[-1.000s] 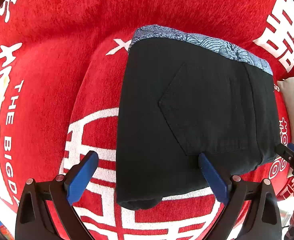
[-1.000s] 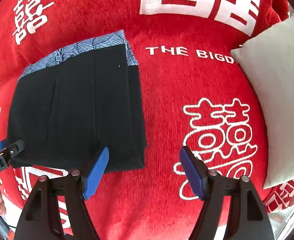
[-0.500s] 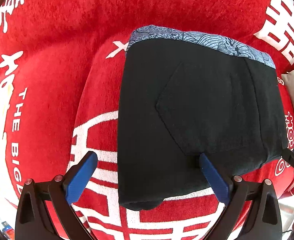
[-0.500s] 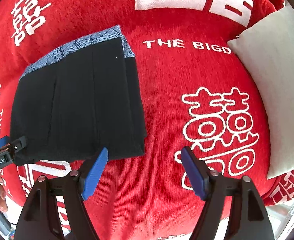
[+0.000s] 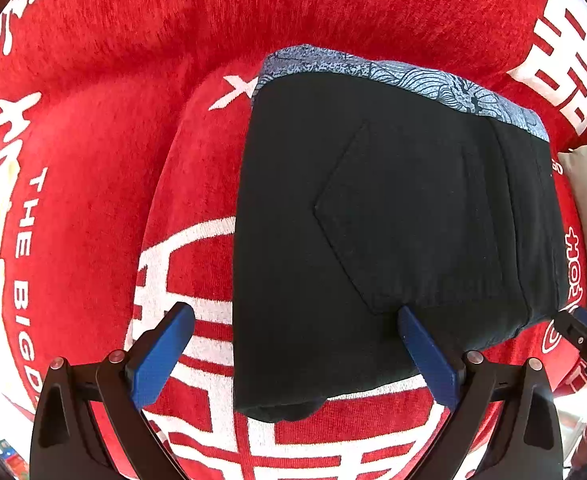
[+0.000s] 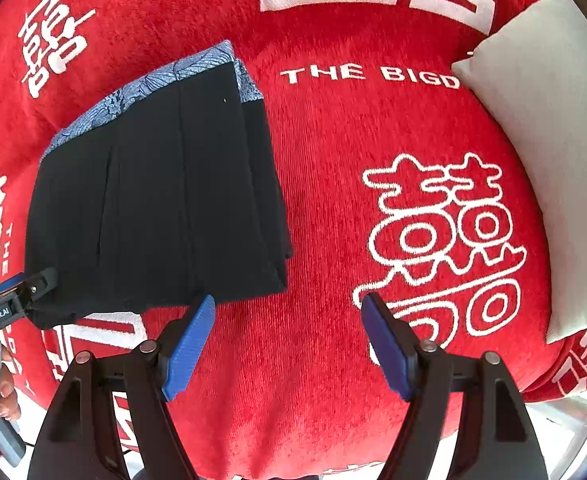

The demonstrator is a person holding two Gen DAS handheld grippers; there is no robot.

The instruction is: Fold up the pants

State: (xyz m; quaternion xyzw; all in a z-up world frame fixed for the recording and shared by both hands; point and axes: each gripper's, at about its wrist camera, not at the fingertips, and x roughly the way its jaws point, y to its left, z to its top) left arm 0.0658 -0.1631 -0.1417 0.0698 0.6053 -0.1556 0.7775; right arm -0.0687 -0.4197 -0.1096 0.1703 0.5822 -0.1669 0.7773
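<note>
Here, folded black pants (image 5: pixel 393 232) are lying in a compact rectangle on a red blanket (image 5: pixel 105 168) printed with white characters and lettering, their blue patterned waistband (image 5: pixel 405 76) showing along the far edge and a back pocket (image 5: pixel 405 216) facing up. The left gripper (image 5: pixel 293 344) is hovering at the near edge of the bundle with its blue fingers (image 5: pixel 161 356) spread wide and released, one over the blanket, the other over the black fabric. The right gripper (image 6: pixel 287 344) is also standing wide apart and gripping nothing, just beside the pants' near right corner, above bare red cloth. A pale grey pillow (image 6: pixel 549 152) is resting at the blanket's right side, well apart from the pants.
</note>
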